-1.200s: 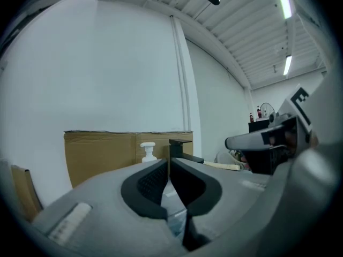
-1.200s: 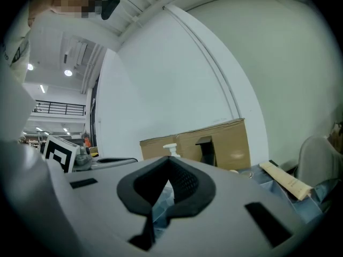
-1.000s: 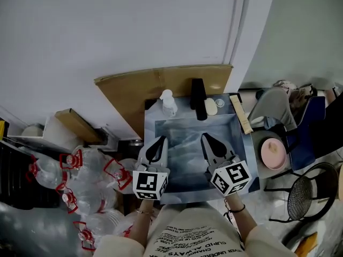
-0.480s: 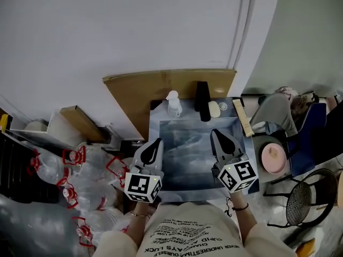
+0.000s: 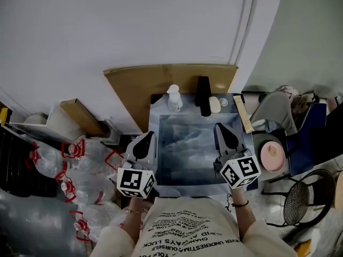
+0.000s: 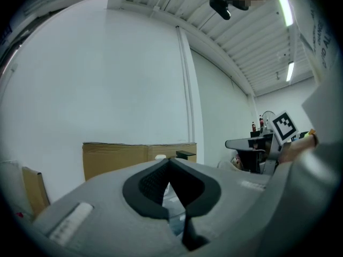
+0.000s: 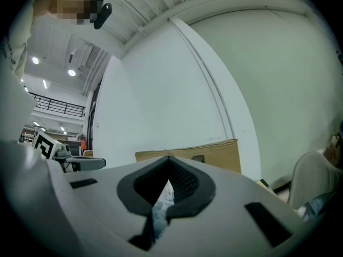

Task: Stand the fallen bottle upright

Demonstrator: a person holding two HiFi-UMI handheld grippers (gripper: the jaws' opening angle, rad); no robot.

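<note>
At table's (image 5: 187, 154) back, bottle (image 5: 173, 98) stands upright; L claw (image 5: 146, 140) & R claw (image 5: 222, 133) near front, each pressed together.

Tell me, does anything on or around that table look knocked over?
On the table nothing stands out: the bottle stands upright at its far edge. Left of it, clear jugs lie heaped on the floor.
</note>
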